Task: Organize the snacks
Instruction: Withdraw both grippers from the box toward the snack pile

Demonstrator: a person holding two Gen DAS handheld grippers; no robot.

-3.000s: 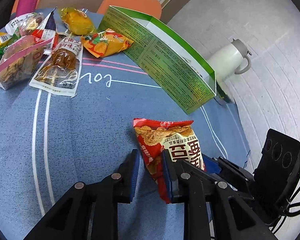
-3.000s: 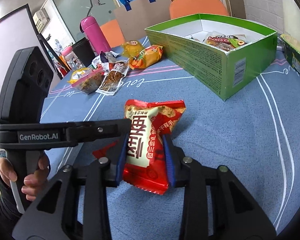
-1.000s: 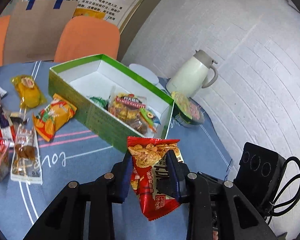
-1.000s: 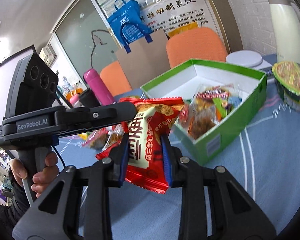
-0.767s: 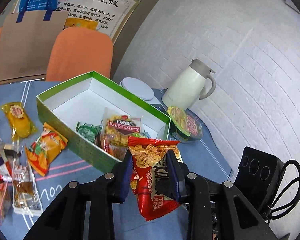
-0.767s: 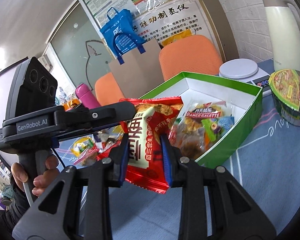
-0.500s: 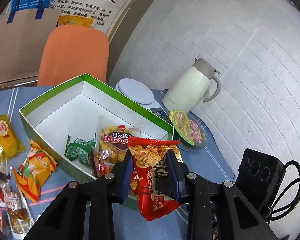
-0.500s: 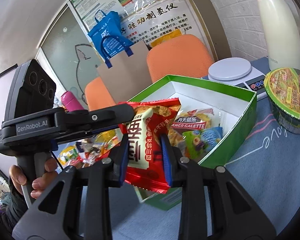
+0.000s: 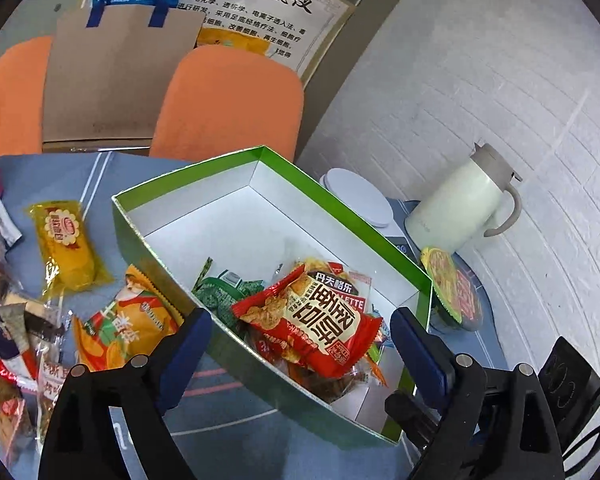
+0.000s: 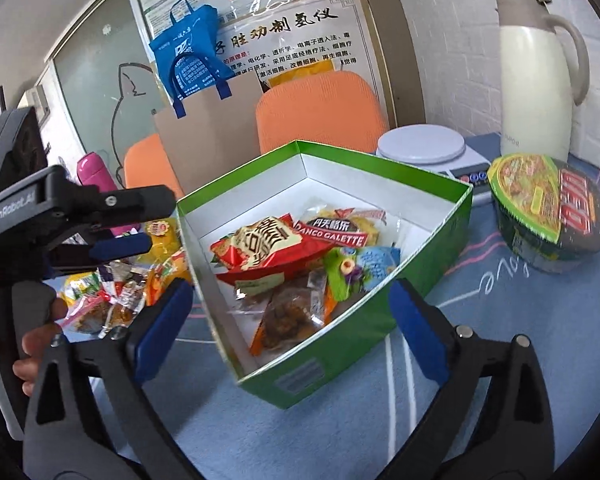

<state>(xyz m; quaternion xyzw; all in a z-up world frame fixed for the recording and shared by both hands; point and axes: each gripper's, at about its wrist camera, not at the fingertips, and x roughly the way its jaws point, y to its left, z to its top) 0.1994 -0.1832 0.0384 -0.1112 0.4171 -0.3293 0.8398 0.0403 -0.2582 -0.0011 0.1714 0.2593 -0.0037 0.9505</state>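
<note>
Red snack bag (image 9: 314, 326) is seen lying inside the green box (image 9: 260, 384) on top of other packets, just ahead of and between the spread tips of the left gripper (image 9: 300, 334) and right gripper (image 10: 288, 304); both sets of jaws have just been opened and nothing is pinched. The release step is judged complete. Next, a loose packet such as the orange snack bag (image 9: 126, 330), lying to the left of the left gripper, is to be fetched.

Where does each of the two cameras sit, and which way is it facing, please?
Left wrist: on the left tool, looking down into the green box; its own open fingers show.
Right wrist: on the right tool, facing the same box; its open fingers, the left tool and a hand show.
Shared: box, red snack bag, kettle, noodle bowl.
</note>
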